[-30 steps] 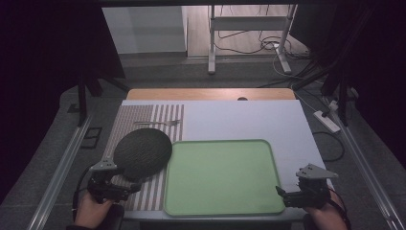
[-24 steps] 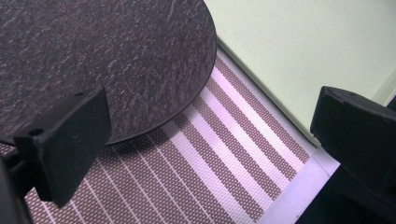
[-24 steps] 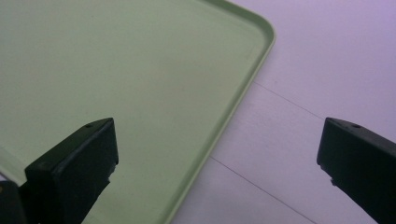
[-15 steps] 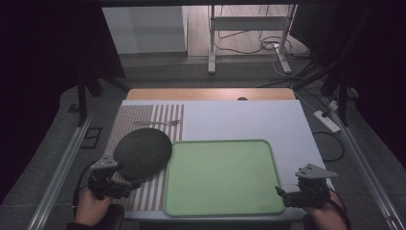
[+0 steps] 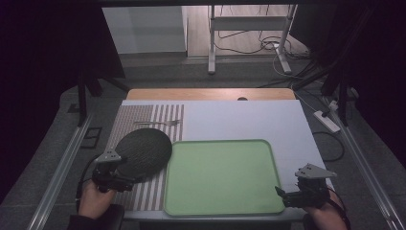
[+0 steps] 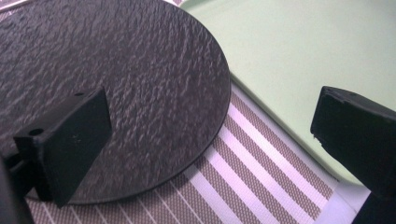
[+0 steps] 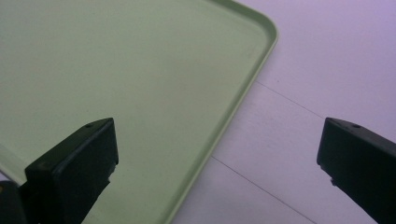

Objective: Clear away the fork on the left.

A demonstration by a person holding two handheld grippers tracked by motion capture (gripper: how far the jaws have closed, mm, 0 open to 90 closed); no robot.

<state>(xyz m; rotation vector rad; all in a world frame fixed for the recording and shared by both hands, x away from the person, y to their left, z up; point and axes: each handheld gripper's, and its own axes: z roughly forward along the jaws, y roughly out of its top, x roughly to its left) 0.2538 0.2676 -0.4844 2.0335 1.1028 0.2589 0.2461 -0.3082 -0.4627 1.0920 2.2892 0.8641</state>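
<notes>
Spread wide, my left gripper straddles the near edge of the round black slate plate; my right gripper, equally spread, straddles the green plastic tray rim.

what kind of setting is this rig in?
Likely a lab recording station, staged as a table setting: dark curtains around, loose cables on the floor behind, and a green tray, black plate and striped placemat.

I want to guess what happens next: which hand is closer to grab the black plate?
Left. Its hand-held gripper is open right at the black plate; the right one sits across the green tray.
</notes>
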